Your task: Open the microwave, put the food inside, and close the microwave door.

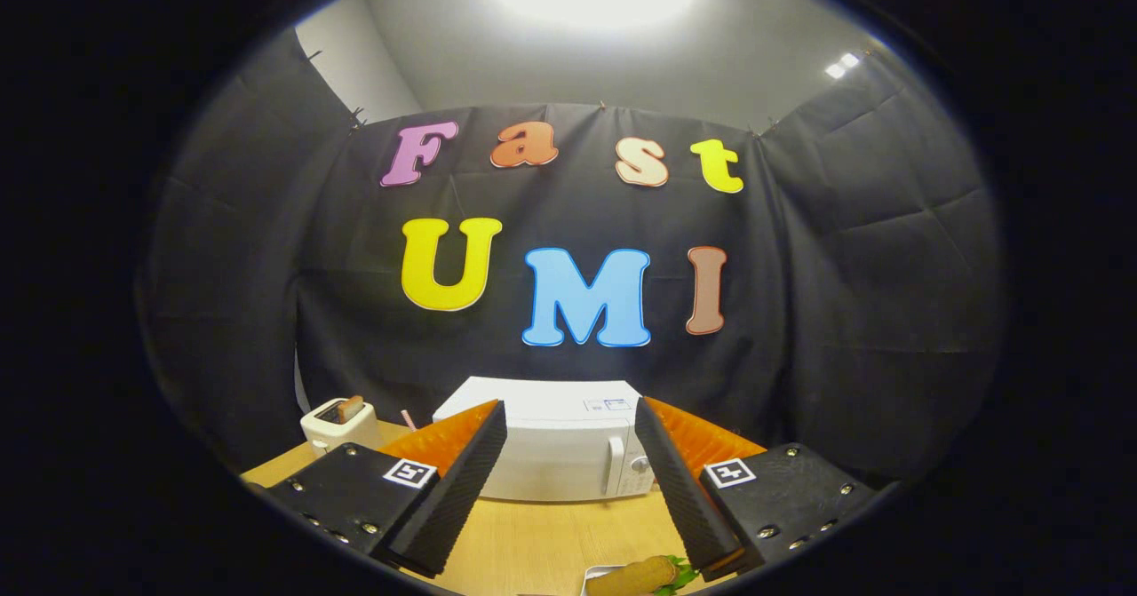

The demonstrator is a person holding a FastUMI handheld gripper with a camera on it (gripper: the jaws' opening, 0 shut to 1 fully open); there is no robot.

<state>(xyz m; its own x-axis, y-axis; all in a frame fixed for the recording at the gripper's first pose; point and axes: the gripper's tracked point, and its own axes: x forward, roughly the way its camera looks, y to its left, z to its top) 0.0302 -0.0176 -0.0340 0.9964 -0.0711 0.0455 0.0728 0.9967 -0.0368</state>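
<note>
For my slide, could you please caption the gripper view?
Open gripper faces the closed microwave; food waits by its fingers.

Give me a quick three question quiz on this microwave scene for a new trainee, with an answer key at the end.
1. True or false: the microwave door is shut.
2. What does the gripper hold between its fingers? A) the food B) nothing C) the toaster
3. Fill in: the white toaster stands on the wooden table beside the ____.

Key:
1. True; the door sits flush, its handle next to the control knob.
2. B; the fingers are spread wide apart, with the microwave beyond them and the food near the right finger's base.
3. Microwave.
</note>
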